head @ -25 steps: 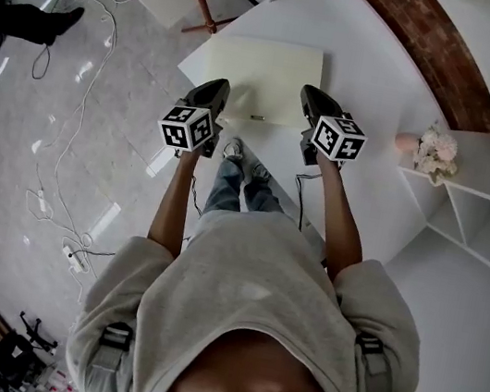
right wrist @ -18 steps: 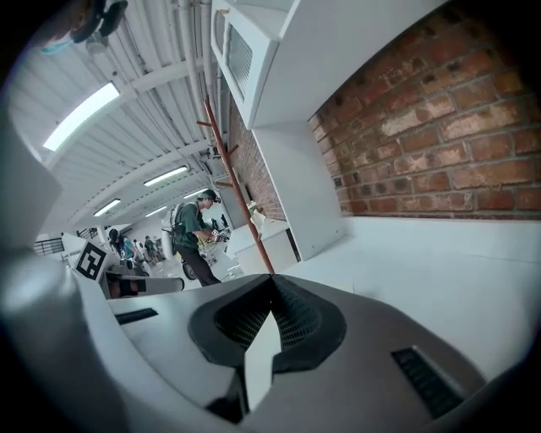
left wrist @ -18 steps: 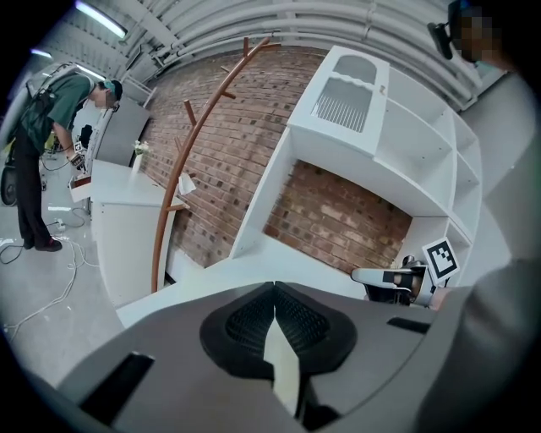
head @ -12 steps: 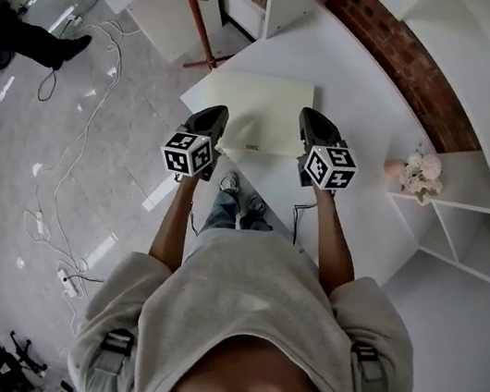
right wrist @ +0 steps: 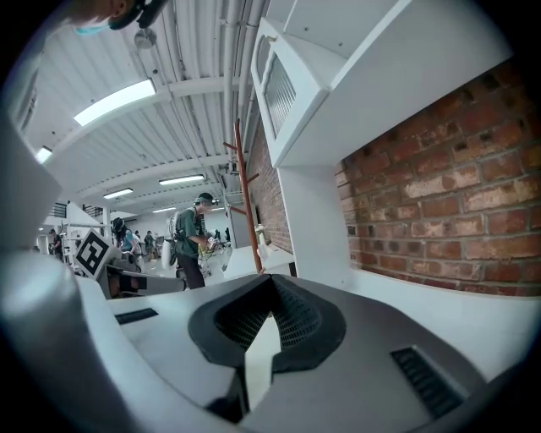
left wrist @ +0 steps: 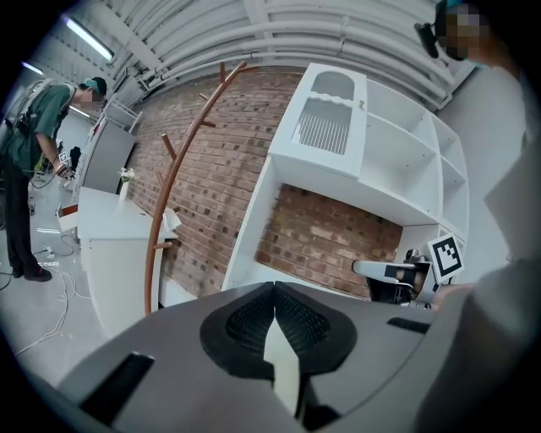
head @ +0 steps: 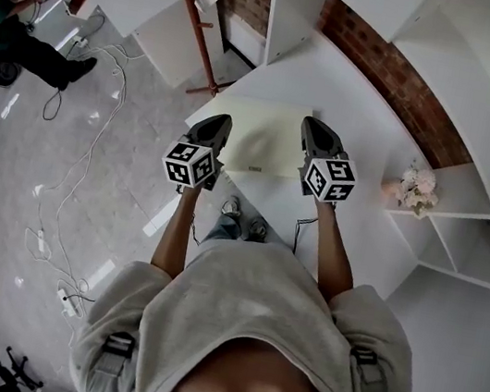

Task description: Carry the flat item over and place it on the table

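The flat item is a cream board point(head: 260, 139), held level above the white table point(head: 363, 164) in the head view. My left gripper point(head: 222, 126) is shut on its left edge and my right gripper point(head: 312, 129) is shut on its right edge. In the left gripper view the jaws point(left wrist: 275, 292) meet on a thin cream edge of the board point(left wrist: 284, 365). In the right gripper view the jaws point(right wrist: 270, 289) pinch the same board's edge point(right wrist: 260, 355). Most of the board is hidden in both gripper views.
A brick wall point(head: 389, 70) and white shelving point(head: 470, 249) stand behind and to the right of the table. Pink flowers point(head: 412, 187) sit on a shelf. A red-brown coat stand point(head: 188, 11) rises at the left. Cables point(head: 65, 206) trail over the floor, where a person point(head: 18, 47) stands.
Both grippers have risen together with the board held between them, lifting it off the table. The head view now shows more of the brick wall and shelving.
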Tool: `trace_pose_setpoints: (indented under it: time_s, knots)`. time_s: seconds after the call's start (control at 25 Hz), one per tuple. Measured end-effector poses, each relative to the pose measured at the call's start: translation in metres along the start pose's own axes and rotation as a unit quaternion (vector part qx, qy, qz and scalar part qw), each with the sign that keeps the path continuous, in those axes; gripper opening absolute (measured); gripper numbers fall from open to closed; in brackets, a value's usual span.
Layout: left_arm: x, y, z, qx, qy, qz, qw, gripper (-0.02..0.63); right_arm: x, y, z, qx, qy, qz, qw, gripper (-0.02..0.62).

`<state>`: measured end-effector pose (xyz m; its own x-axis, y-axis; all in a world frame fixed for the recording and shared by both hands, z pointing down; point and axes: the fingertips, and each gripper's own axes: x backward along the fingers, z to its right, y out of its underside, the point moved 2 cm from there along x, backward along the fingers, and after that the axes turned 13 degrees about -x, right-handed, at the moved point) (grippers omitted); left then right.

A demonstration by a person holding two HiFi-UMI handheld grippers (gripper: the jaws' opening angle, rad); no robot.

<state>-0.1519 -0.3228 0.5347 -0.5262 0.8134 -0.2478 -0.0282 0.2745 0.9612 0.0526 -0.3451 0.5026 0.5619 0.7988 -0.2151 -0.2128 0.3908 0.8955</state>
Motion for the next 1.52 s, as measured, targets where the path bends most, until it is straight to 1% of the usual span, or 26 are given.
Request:
trace_pose_setpoints:
  time_s: [0.32,0.64,0.8,1.16,1.52]
  knots:
    - [-0.003,-0.034,-0.012,-0.016,0.001,0.029,0.9995,0.017,-0.010,-0.026,-0.010,0.021,-0.001,0.019,1.000,0.026]
    - [-0.009,-0.056,-0.016,-0.021,0.007,0.050,0.9985,0.017,-0.011,-0.047,-0.007,0.022,0.007,0.039,0.999,0.026]
    - [-0.014,-0.065,-0.016,-0.031,0.012,0.056,0.9979,0.017,-0.011,-0.053,-0.003,0.020,0.013,0.046,0.999,0.026]
    - [-0.018,-0.071,-0.014,-0.040,0.021,0.056,0.9974,0.017,-0.011,-0.056,0.000,0.022,0.024,0.051,0.998,0.025]
    - [-0.023,-0.071,-0.011,-0.040,0.026,0.054,0.9974,0.017,-0.009,-0.052,0.006,0.017,0.029,0.047,0.998,0.025]
